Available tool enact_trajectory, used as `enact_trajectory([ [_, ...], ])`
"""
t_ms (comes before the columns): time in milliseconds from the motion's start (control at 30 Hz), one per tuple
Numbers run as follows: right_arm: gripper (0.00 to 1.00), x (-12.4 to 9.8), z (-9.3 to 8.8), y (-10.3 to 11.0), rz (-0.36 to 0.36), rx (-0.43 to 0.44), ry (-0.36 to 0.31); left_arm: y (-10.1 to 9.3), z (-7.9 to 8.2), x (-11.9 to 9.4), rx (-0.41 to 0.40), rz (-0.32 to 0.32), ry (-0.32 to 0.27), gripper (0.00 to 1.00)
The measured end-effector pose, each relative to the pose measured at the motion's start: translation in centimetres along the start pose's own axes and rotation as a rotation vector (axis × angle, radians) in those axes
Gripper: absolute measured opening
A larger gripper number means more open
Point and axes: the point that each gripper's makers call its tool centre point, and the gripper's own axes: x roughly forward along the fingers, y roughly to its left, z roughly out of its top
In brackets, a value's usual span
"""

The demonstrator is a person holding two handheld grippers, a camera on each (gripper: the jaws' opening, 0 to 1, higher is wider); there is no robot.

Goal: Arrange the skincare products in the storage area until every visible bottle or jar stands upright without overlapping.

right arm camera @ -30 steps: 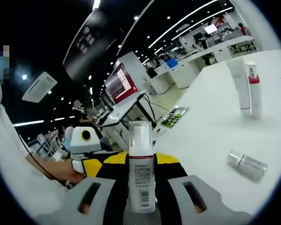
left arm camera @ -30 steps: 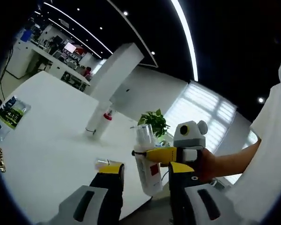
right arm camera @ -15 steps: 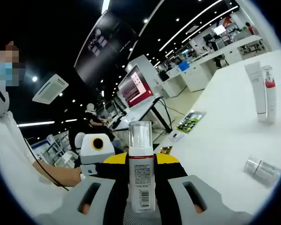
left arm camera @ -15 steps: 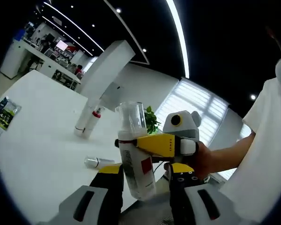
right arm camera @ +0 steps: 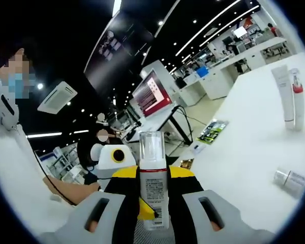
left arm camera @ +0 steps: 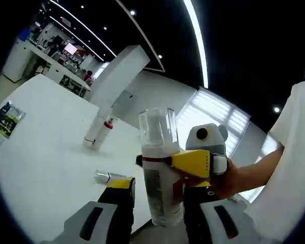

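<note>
A white pump bottle (right arm camera: 153, 185) with a clear cap and a red band stands upright in my right gripper (right arm camera: 153, 173), whose jaws are shut on its body. In the left gripper view the same bottle (left arm camera: 161, 173) sits in the gap of my left gripper (left arm camera: 158, 184), whose jaws are open; the right gripper's yellow jaw (left arm camera: 191, 161) crosses its neck. A yellow tip of the left gripper (right arm camera: 145, 208) shows low in front of the bottle. A small bottle (left arm camera: 108, 176) lies on its side on the white table (left arm camera: 46, 152).
A white tube (left arm camera: 94, 133) and a red-capped bottle (left arm camera: 105, 129) stand close together farther out on the table; they are also to the right as the tube (right arm camera: 281, 94) and the bottle (right arm camera: 297, 101). A printed packet (left arm camera: 5, 118) lies near the table edge. A person's hand (left arm camera: 229, 178) holds the right gripper.
The right gripper has brought the pump bottle closer and straighter, from beside the left gripper's jaws into the gap between them. A yellow left jaw tip now shows against the bottle in the right gripper view.
</note>
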Motion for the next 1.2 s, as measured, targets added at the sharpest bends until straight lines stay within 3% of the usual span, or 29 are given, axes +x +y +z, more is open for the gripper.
enact_trajectory([
  [133,0.18,0.2,0.1,0.0,0.008,0.01,-0.003,-0.2,-0.1,-0.1,0.006,-0.006,0.006,0.38],
  [267,0.18,0.6,0.1,0.1,0.006,0.006,-0.014,-0.5,-1.1,0.3,0.032,-0.019,0.063,0.33],
  [367,0.18,1.0,-0.1,0.5,0.018,-0.028,-0.006,-0.5,-1.3,0.2,0.037,-0.014,0.074,0.31],
  [933,0.18,1.3,0.1,1.2,0.042,-0.056,-0.011,-0.6,-0.6,-0.4,-0.008,-0.01,0.051,0.28],
  [1200,0.18,1.9,0.8,2.2,0.074,-0.058,-0.085,-0.8,0.4,-1.5,-0.001,0.012,0.034,0.28],
])
